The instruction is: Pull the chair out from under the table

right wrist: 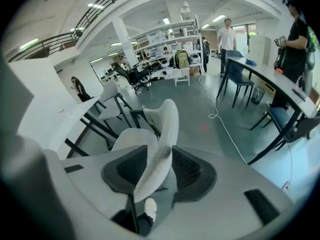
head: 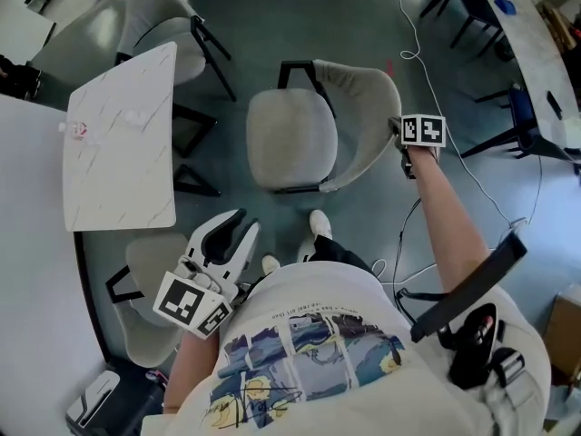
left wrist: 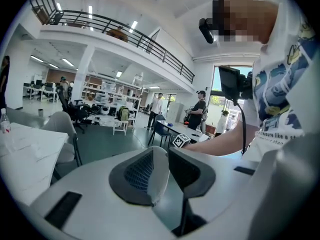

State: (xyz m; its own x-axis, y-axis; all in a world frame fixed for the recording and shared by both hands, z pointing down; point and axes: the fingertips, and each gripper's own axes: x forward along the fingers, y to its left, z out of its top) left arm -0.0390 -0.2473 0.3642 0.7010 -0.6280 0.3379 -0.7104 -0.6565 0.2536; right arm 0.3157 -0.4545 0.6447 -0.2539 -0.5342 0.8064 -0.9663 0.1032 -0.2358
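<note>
The pale grey chair (head: 290,139) stands on the open floor, apart from the white table (head: 118,143), with its curved backrest (head: 363,116) turned to the right. My right gripper (head: 407,143) is at the backrest's top edge. In the right gripper view the backrest (right wrist: 167,121) runs up between the two dark pads of that gripper (right wrist: 160,166), which do not squeeze it. My left gripper (head: 227,228) hangs low near my body, away from the chair. Its tips meet with nothing between them (left wrist: 167,156).
A second chair (head: 150,289) is tucked under the table's near edge and another (head: 154,16) stands at the far side. A white cable (head: 408,44) trails over the floor. Long tables with black legs (head: 536,53) line the right. My shoe (head: 318,223) is near the chair.
</note>
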